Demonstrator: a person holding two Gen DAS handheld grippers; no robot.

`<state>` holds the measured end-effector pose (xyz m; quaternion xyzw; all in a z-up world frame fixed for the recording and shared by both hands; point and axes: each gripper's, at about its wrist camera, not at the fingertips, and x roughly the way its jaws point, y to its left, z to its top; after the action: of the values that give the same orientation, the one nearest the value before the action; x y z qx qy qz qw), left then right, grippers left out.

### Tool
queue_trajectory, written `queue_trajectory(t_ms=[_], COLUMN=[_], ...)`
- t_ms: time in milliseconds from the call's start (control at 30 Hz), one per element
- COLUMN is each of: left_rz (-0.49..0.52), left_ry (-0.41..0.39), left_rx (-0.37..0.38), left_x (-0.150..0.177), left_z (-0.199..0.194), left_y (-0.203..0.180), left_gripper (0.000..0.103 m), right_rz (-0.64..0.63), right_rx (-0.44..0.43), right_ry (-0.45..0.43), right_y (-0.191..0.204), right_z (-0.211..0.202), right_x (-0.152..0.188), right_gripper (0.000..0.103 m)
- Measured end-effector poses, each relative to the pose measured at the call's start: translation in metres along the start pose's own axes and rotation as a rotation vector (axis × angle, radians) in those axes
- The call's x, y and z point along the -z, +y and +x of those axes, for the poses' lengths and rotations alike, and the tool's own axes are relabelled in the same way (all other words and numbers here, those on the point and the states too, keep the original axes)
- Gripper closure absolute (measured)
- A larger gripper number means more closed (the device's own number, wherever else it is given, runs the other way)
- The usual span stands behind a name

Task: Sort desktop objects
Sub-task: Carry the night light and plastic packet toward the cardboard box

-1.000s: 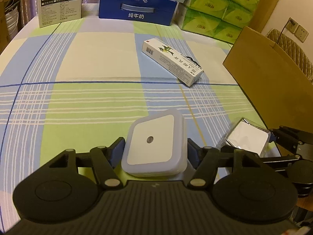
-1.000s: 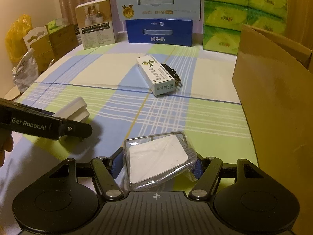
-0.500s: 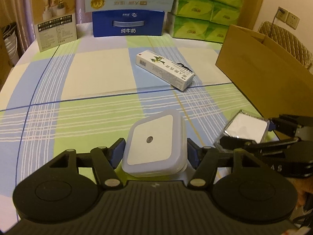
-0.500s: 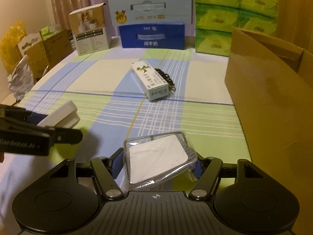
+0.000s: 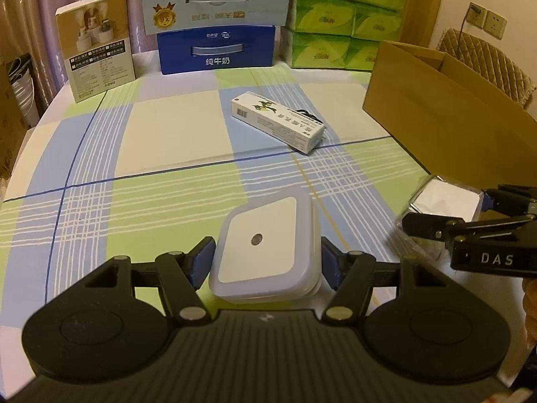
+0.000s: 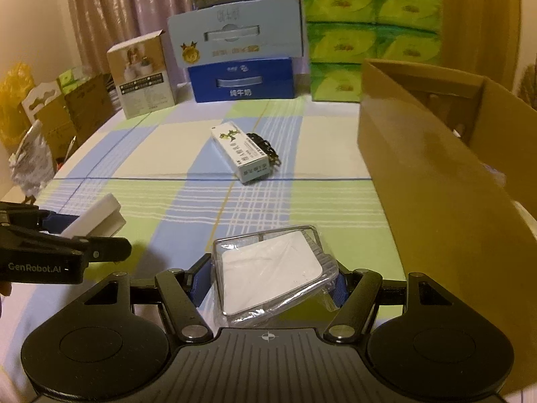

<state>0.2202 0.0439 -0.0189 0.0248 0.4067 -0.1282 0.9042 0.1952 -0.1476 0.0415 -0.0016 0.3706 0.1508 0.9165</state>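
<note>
My left gripper [image 5: 265, 262] is shut on a white square night light [image 5: 265, 245], held above the checked tablecloth. My right gripper [image 6: 270, 282] is shut on a flat white item in a clear plastic case [image 6: 272, 277], tilted a little. In the left wrist view the clear case [image 5: 444, 199] shows at the right with the right gripper [image 5: 483, 215] on it. The right wrist view has the left gripper [image 6: 63, 235] at its left, with the night light [image 6: 95, 216] edge-on. A long white medicine box [image 6: 243, 154] lies mid-table, a black object [image 6: 265, 142] behind it.
An open brown cardboard box [image 6: 436, 168] stands at the right, its opening upward. At the back stand a blue milk carton [image 5: 216, 50], stacked green tissue packs [image 5: 345, 16] and a small product box [image 5: 97, 43]. The tablecloth [image 5: 167, 141] is bare on the left.
Both grippers have risen and pulled back with their objects still held; the table and cardboard box look farther away and the box's opening has come into view.
</note>
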Motion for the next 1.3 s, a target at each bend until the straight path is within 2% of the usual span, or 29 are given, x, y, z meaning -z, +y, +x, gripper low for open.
queue_trajectory(t_ms=[433, 800, 1300], left_rz=[-0.033, -0.033, -0.027], left_ry=[0.003, -0.016, -0.056], left_rx=[-0.030, -0.065, -0.059], left_x=[0.009, 0.010, 0.005], left_z=[-0.043, -0.079, -0.115], left_y=[-0.034, -0.057, -0.088], left_gripper=[0.042, 0.042, 0.042], right_rz=[0.056, 0.056, 0.075], right_rx=[0.000, -0.001, 0.006], right_ry=[-0.037, -0.078, -0.131], right_y=[-0.002, 0.005, -0.005], right_z=[-0.051, -0.090, -0.136], right_x=[0.006, -0.001, -0.012], right_gripper=[0.038, 0.038, 0.038])
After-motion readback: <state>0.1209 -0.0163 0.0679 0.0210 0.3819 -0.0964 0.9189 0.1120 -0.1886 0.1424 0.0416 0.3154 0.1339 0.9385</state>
